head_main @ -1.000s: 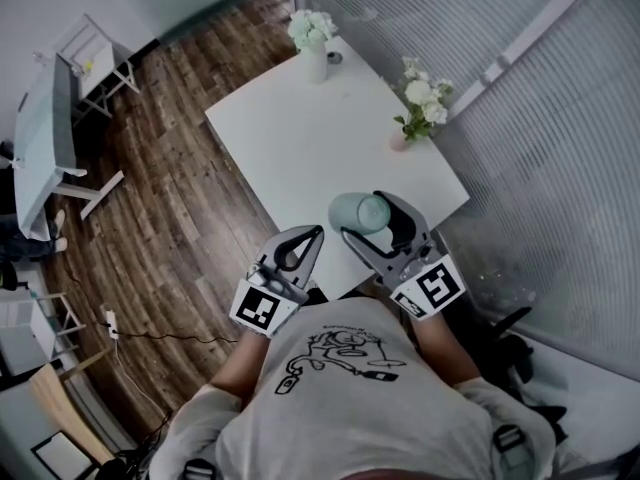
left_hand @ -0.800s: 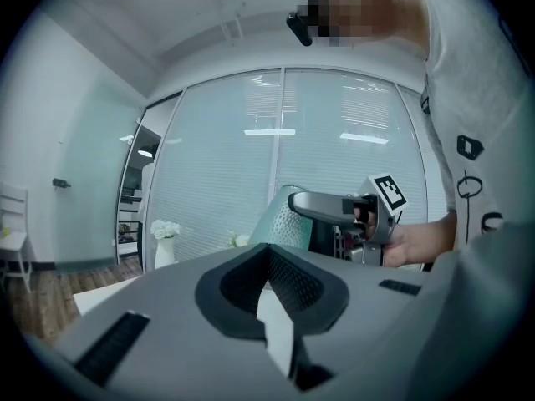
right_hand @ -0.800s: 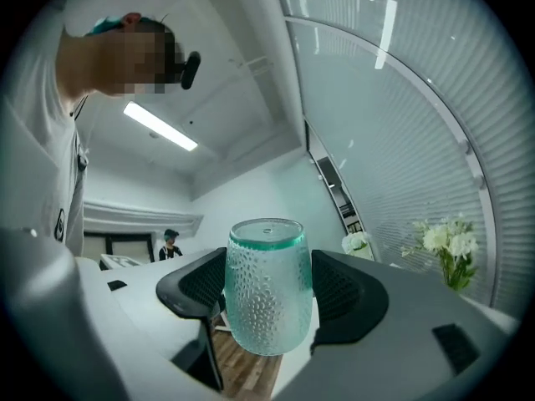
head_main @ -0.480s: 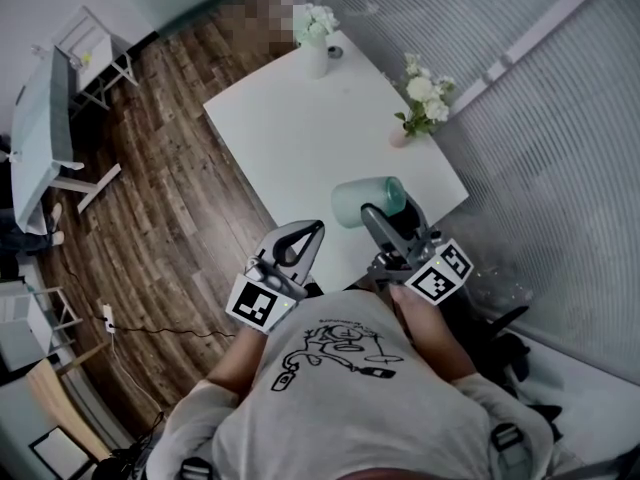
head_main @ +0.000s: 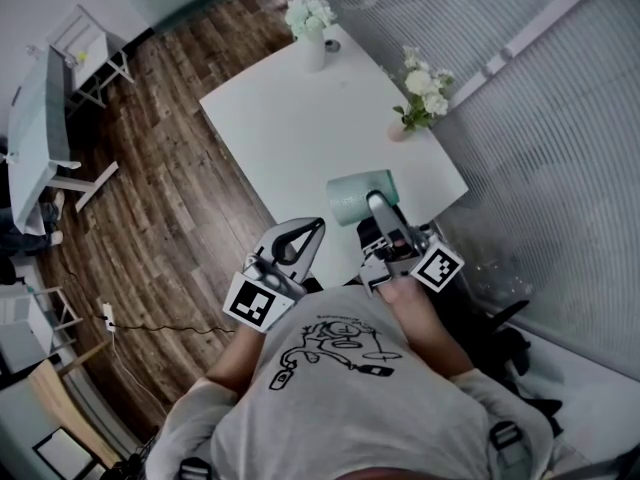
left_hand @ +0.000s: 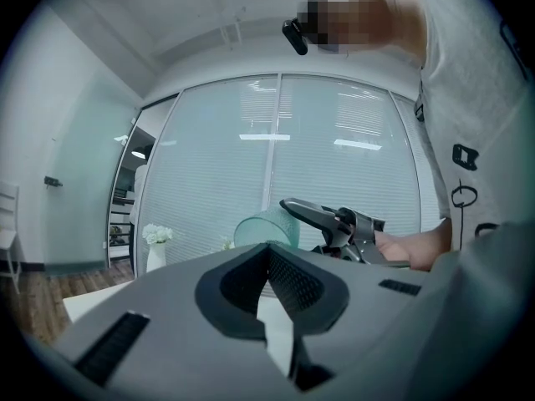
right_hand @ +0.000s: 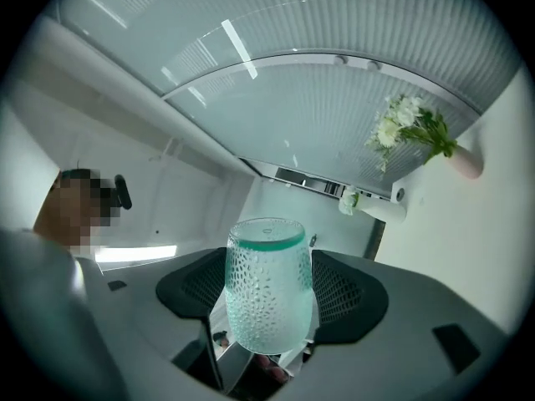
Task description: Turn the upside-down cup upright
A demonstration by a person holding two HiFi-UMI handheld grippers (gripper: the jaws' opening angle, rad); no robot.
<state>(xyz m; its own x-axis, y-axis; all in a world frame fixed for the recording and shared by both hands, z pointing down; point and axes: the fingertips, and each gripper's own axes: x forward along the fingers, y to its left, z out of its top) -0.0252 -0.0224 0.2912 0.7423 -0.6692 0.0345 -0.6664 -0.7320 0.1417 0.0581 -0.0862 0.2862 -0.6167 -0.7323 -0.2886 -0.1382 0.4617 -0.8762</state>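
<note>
Above the near edge of the white counter (head_main: pixel 300 118), my right fingers (head_main: pixel 378 210) clamp the dimpled cup (head_main: pixel 352 196), which is tipped sideways with its long axis about level. My left fingers (head_main: pixel 313 232) are pressed together, empty.

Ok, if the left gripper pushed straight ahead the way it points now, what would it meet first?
Probably the dimpled translucent teal cup clamped in the right gripper; it sits just beyond the tip of the shut left gripper. Depth is unclear, so it might slip past.

Cup (head_main: pixel 356 194) — pale-green dimpled glass, tipped sideways, clamped in right tool (head_main: pixel 369 206).
</note>
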